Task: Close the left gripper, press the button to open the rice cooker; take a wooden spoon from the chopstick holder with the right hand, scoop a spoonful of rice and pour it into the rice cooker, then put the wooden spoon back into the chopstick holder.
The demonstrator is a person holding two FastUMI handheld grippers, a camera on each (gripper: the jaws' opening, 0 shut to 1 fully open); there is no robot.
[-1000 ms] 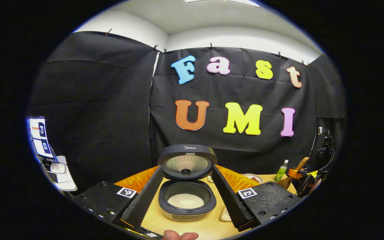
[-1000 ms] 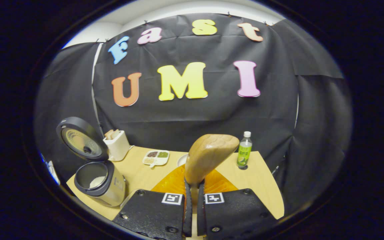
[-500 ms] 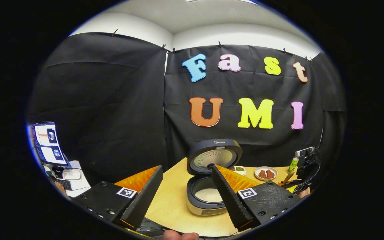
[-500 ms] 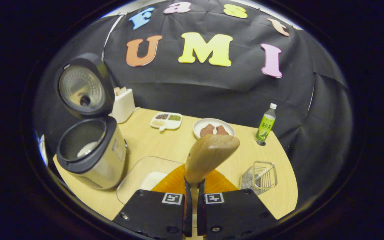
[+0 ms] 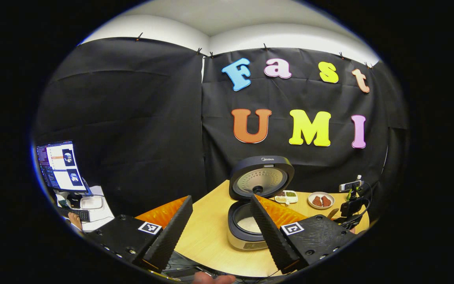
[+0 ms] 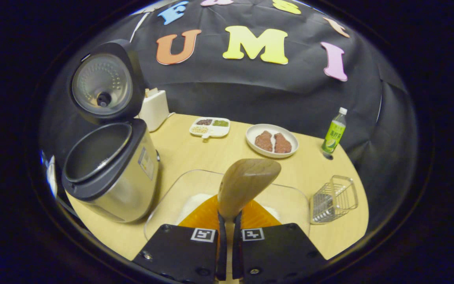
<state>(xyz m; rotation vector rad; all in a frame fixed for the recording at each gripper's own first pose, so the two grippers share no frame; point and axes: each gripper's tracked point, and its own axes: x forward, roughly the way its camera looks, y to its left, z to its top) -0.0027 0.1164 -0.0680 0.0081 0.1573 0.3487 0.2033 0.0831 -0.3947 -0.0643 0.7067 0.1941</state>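
The wooden spoon [image 6: 246,183], clamped by its handle in the right gripper [image 6: 227,252], hangs bowl-up over the clear rice dish [image 6: 290,197] beside the open rice cooker [image 6: 108,173], likely heading for the wire holder [image 6: 334,199]. The left gripper [image 5: 221,232] waits wide open, empty.

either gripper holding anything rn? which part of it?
Right hand-held gripper is shut on the wooden spoon, gripping its handle just below the bowl, bowl pointing forward and up. Left hand-held gripper is open, holding nothing.
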